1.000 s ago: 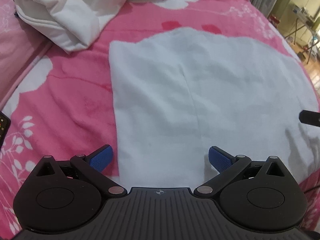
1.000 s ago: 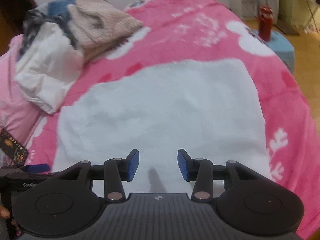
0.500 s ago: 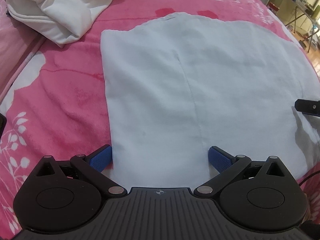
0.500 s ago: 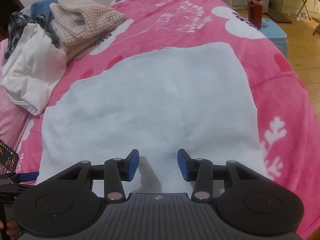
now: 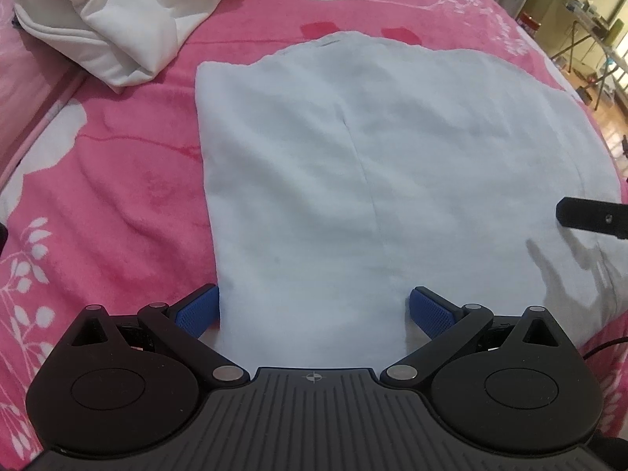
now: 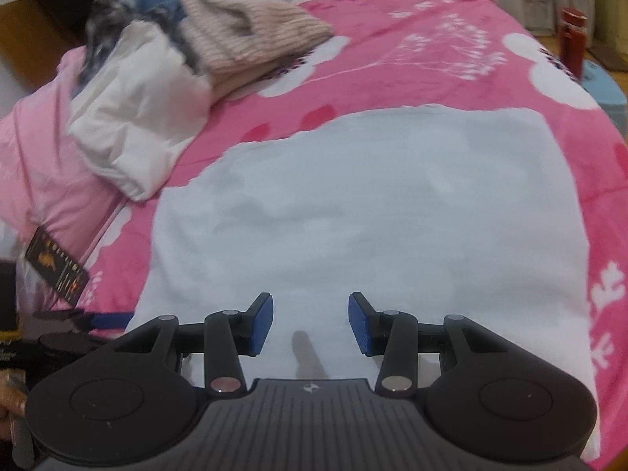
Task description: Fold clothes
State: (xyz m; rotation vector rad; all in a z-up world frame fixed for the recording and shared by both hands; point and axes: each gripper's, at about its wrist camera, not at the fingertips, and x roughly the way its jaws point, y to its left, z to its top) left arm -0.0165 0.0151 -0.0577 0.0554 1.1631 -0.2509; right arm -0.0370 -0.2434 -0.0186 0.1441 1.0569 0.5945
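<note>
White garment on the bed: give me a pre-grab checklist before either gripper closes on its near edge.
1. White garment lies spread flat on the pink blanket: ok.
2. Left gripper open, astride the garment's near left corner: ok.
3. Right gripper open, nothing held: ok.
4. Pads touching the cloth: cannot tell.
5. Clothes pile lies apart from the garment: ok.
6. Far edge straight: not ok, it runs wavy.

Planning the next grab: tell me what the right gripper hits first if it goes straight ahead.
Most likely the pale blue garment, spread flat on the pink blanket. The open right gripper points down at its near edge.
</note>
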